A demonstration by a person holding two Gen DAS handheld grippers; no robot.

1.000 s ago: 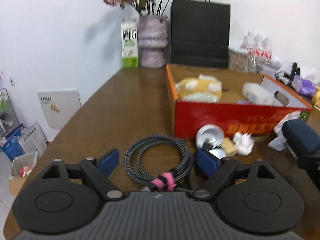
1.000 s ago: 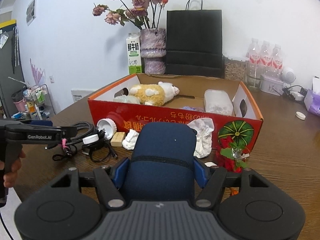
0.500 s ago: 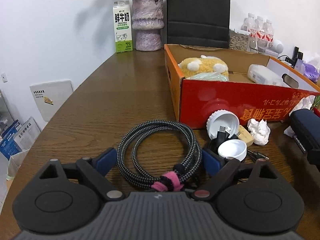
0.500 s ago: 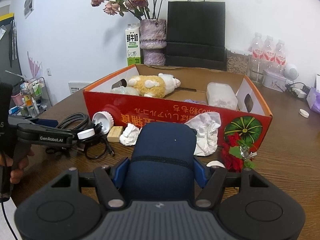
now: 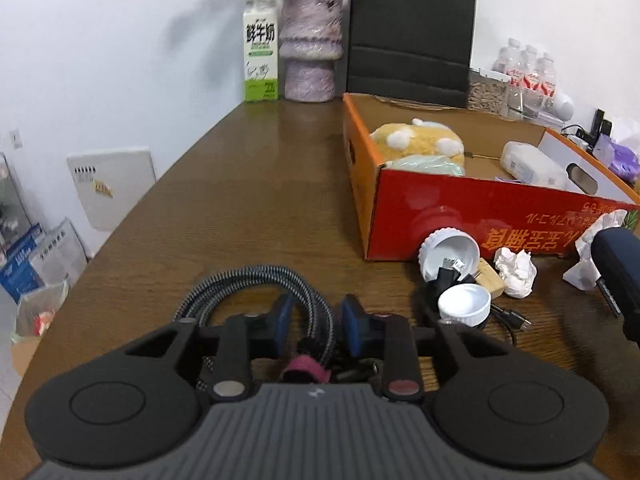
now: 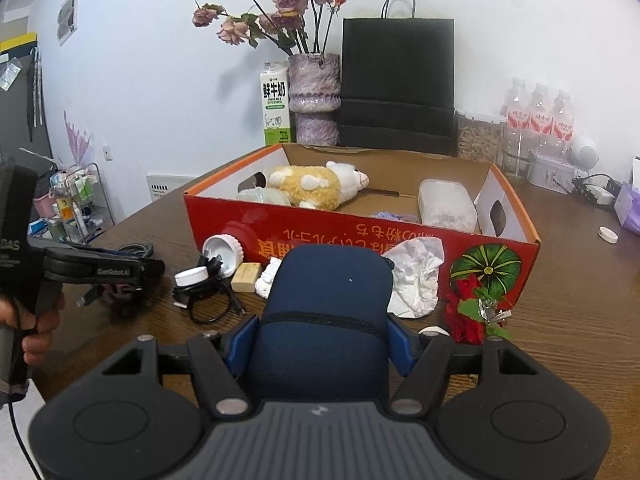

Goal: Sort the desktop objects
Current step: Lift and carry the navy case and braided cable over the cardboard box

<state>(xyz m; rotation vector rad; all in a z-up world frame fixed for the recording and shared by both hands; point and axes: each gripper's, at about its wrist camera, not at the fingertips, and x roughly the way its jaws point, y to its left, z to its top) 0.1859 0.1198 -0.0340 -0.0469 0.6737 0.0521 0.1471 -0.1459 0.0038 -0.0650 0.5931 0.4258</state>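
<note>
Wooden table point(image 5: 256, 184) — left gripper point(image 5: 316, 326) low, clamping cable coil point(image 5: 256, 280).

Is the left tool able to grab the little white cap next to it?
Probably not right now: the left tool is shut on the braided cable. The white cap sits close by, uncovered.

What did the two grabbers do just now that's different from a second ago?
The left gripper came down over the coiled cable and squeezed its fingers shut on the strands near the pink tie; before, they were spread wide. The right gripper kept holding the blue case. The red box stayed put.
</note>
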